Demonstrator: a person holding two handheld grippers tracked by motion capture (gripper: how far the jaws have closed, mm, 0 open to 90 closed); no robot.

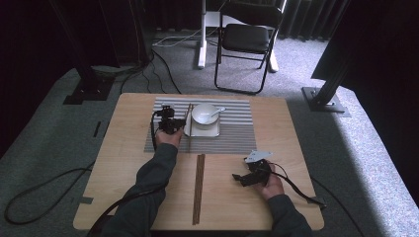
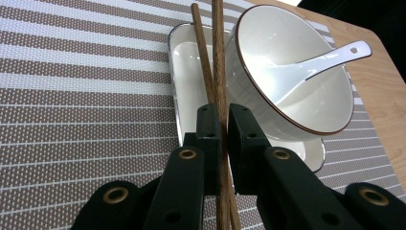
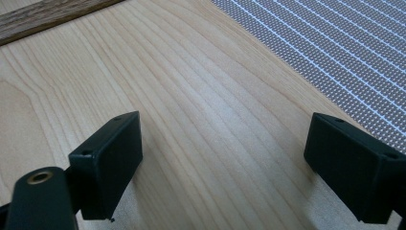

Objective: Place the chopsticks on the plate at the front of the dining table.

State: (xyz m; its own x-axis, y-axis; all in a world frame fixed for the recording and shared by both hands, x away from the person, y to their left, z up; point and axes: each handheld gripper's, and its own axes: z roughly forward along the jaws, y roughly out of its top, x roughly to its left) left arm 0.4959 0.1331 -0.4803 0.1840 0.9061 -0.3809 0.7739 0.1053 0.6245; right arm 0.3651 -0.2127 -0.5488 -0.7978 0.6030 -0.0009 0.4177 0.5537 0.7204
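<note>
Brown chopsticks [image 2: 215,72] at the tray.
Two slim wooden sticks, crossed near the grip, lie along the white tray's [image 2: 184,62] left edge, just beside the bowl [image 2: 297,72].

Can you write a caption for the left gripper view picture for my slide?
Left gripper shut on a pair of brown wooden chopsticks beside a white bowl holding a white spoon.

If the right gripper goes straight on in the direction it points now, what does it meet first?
Probably the striped placemat. The right gripper, jaws wide open and empty, points low across bare table towards the mat's edge; depth is unclear. A wooden strip lies off to one side.
</note>
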